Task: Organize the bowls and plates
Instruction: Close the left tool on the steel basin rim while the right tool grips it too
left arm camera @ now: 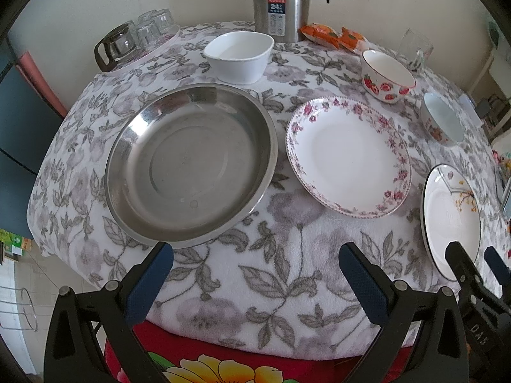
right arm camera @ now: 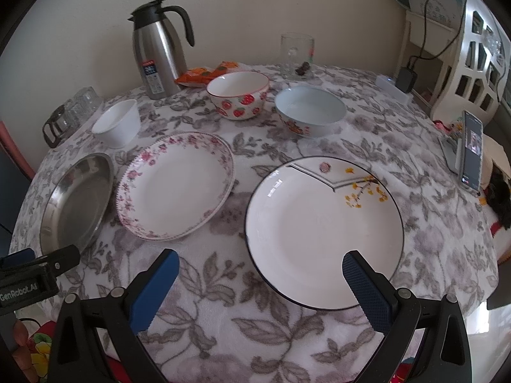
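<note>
A steel plate [left arm camera: 191, 162] [right arm camera: 76, 198] lies at the left, a pink-flowered plate [left arm camera: 348, 156] [right arm camera: 175, 185] in the middle, a black-rimmed white plate [left arm camera: 450, 220] [right arm camera: 322, 233] at the right. Behind stand a plain white bowl [left arm camera: 239, 56] [right arm camera: 116, 123], a strawberry bowl [left arm camera: 388, 75] [right arm camera: 238, 99] and a pale blue bowl [left arm camera: 442, 118] [right arm camera: 309, 110]. My left gripper [left arm camera: 255, 274] is open and empty above the near table edge. My right gripper [right arm camera: 260, 281] is open and empty, its right finger over the black-rimmed plate's near rim.
A steel thermos jug [left arm camera: 281, 0] [right arm camera: 158, 54], orange snack packets [left arm camera: 332, 35] [right arm camera: 207, 73], a glass mug [right arm camera: 297, 56] and a tray of upturned glasses [left arm camera: 140, 41] stand at the back. A phone [right arm camera: 471, 150] leans at the right edge.
</note>
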Tool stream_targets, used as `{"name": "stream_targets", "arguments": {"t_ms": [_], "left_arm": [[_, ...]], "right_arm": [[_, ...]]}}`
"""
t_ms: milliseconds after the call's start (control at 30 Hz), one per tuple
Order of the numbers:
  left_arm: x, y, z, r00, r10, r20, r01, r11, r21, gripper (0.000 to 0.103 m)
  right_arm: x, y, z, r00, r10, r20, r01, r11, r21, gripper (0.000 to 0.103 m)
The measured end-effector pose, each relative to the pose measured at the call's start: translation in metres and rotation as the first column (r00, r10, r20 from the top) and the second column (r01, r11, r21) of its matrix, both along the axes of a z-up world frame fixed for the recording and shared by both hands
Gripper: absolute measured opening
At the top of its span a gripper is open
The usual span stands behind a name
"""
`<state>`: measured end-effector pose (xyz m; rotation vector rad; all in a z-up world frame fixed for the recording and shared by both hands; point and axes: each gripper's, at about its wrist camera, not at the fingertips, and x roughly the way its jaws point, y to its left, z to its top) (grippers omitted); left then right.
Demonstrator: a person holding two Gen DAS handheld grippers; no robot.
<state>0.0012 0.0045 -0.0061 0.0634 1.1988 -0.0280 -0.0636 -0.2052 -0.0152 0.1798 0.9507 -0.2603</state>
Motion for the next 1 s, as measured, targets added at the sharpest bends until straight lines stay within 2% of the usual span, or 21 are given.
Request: {"name": "stream_targets", "arguments": {"t_ms": [100, 300, 433, 600, 733, 833, 933, 1000], "left_arm": [[0.003, 0.013, 0.006, 0.998, 0.06, 0.032, -0.059, 0.998, -0.019, 0.103], [0.013, 0.057, 0.017, 0.976, 0.202, 0.085, -0.194, 0.977, -0.09, 0.103], [0.019, 0.09, 0.024, 0.951, 0.269, 0.151, -0.256, 0.961, -0.099, 0.103], [0.028, 0.138, 0.021, 0.909, 0.365, 0.2, -0.333, 0.927, -0.175, 0.103], [0.033, 0.165, 0.015, 0.884, 0.399, 0.244, -0.349, 0.91, -0.221, 0.103], [0.04, 0.176, 0.005, 0.902, 0.373, 0.218, -0.323, 0.917, -0.233, 0.103], [0.045, 0.184, -0.004, 0.908, 0.369, 0.2, -0.318, 0.915, -0.247, 0.103], [0.046, 0.185, -0.01, 0.918, 0.35, 0.189, -0.305, 0.925, -0.228, 0.103]], "right_arm": [[0.004, 0.012, 0.001, 0.999, 0.033, 0.027, -0.034, 0.999, 0.007, 0.103], [0.02, 0.042, 0.005, 0.99, 0.119, 0.077, -0.123, 0.991, 0.046, 0.103], [0.037, 0.052, 0.01, 0.982, 0.149, 0.116, -0.162, 0.981, 0.11, 0.103], [0.054, 0.064, 0.006, 0.973, 0.188, 0.134, -0.211, 0.959, 0.19, 0.103], [0.067, 0.076, -0.002, 0.969, 0.213, 0.128, -0.238, 0.943, 0.234, 0.103], [0.076, 0.088, -0.011, 0.966, 0.236, 0.11, -0.257, 0.932, 0.256, 0.103], [0.082, 0.098, -0.02, 0.963, 0.255, 0.085, -0.269, 0.924, 0.273, 0.103], [0.087, 0.107, -0.028, 0.96, 0.27, 0.067, -0.278, 0.921, 0.274, 0.103]]}}
